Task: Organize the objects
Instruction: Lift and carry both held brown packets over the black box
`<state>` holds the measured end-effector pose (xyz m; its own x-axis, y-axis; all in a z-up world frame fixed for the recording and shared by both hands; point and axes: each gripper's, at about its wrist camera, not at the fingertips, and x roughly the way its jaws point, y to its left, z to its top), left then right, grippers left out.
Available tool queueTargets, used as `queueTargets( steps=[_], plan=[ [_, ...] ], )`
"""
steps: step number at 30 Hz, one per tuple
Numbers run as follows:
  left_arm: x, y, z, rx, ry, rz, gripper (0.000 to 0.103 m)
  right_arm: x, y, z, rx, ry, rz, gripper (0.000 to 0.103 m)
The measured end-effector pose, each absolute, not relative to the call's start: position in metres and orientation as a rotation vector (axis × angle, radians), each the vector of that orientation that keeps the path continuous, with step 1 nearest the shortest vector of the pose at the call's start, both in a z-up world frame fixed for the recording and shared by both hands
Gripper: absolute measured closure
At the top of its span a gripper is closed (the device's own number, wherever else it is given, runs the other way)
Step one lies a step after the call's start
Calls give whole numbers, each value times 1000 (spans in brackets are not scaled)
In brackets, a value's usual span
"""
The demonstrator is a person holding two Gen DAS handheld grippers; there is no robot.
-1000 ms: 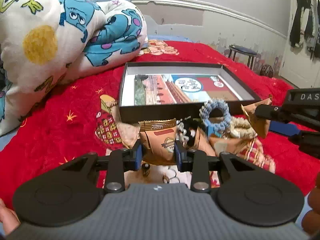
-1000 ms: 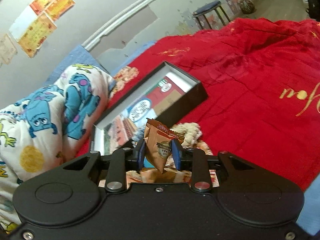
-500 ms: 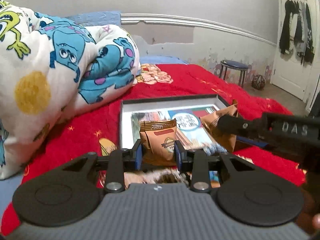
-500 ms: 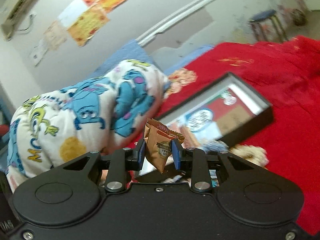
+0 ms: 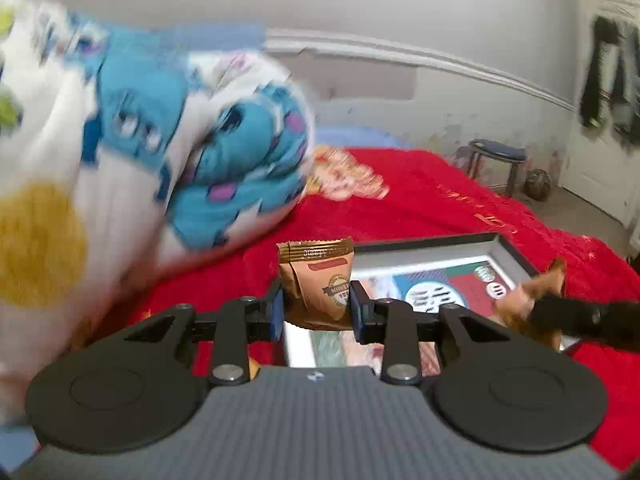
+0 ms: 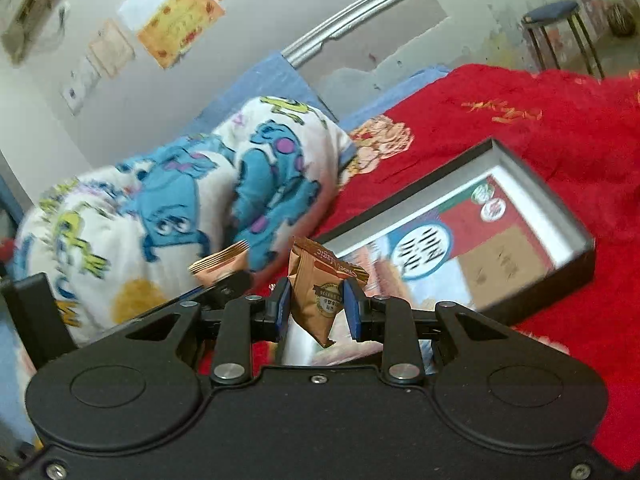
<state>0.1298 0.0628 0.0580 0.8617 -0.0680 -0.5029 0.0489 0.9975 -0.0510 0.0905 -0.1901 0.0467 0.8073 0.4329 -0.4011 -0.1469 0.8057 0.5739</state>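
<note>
My left gripper (image 5: 317,306) is shut on a brown snack packet (image 5: 318,282) and holds it upright over the near left corner of a shallow black box (image 5: 516,254) with a printed sheet inside. My right gripper (image 6: 316,306) is shut on a second brown snack packet (image 6: 320,296), tilted, above the same box (image 6: 560,276). The right gripper and its packet (image 5: 532,292) show at the right of the left wrist view. The left packet (image 6: 220,266) shows at the left of the right wrist view.
A rolled cartoon-print quilt (image 5: 140,168) lies left of the box on the red bedspread (image 5: 420,196). A stool (image 5: 496,160) stands by the far wall, and a door with hanging clothes (image 5: 612,92) is at the right.
Both grippers have lifted away from the pile of small items and moved forward over the box, each still holding its packet. The pile has dropped out of view.
</note>
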Motion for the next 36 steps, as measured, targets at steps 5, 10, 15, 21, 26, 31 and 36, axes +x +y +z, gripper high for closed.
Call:
queueTargets(
  steps=[5, 10, 15, 21, 26, 31, 36],
  plan=[
    [135, 66, 48, -15, 573, -29, 67, 128, -181, 44, 480, 563, 342, 76],
    [136, 61, 41, -10, 622, -31, 66, 129, -184, 25, 565, 545, 296, 76],
    [136, 55, 31, -27, 675, -39, 66, 133, -172, 2, 536, 611, 263, 76],
    [134, 44, 23, 9, 698, -61, 66, 130, -165, -10, 600, 610, 320, 76],
    [134, 34, 13, 40, 727, -60, 66, 128, -166, -21, 667, 625, 328, 75],
    [134, 30, 11, 72, 725, -50, 65, 129, -163, -21, 677, 619, 349, 75],
    [134, 30, 9, 86, 731, -36, 65, 133, -162, -22, 674, 618, 342, 75]
  ],
)
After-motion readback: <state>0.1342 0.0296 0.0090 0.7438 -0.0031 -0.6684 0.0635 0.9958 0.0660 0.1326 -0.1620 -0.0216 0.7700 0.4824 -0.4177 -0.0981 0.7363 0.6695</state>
